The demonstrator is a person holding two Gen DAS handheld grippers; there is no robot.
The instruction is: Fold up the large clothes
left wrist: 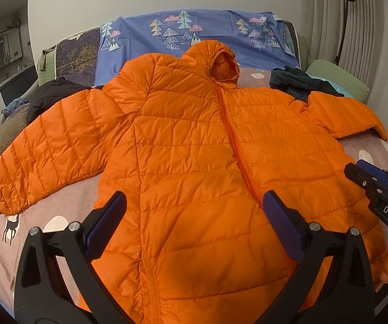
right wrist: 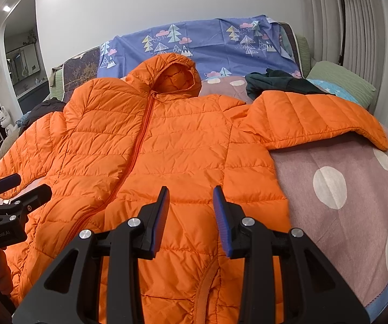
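An orange quilted hooded jacket (left wrist: 194, 140) lies flat, front up and zipped, on the bed, both sleeves spread out; it also shows in the right wrist view (right wrist: 167, 145). My left gripper (left wrist: 194, 216) is open wide and empty, hovering over the jacket's lower front left of the zipper. My right gripper (right wrist: 191, 213) is open and empty over the jacket's lower right part. The right gripper shows at the right edge of the left wrist view (left wrist: 377, 183); the left gripper shows at the left edge of the right wrist view (right wrist: 18, 191).
The bed has a mauve dotted cover (right wrist: 342, 202) with a blue tree-print sheet (left wrist: 194, 29) at the head. Dark green clothes (right wrist: 280, 82) and a green pillow (right wrist: 342, 81) lie far right. A black garment (left wrist: 50, 91) lies far left. A floor lamp (left wrist: 345, 13) stands by the curtain.
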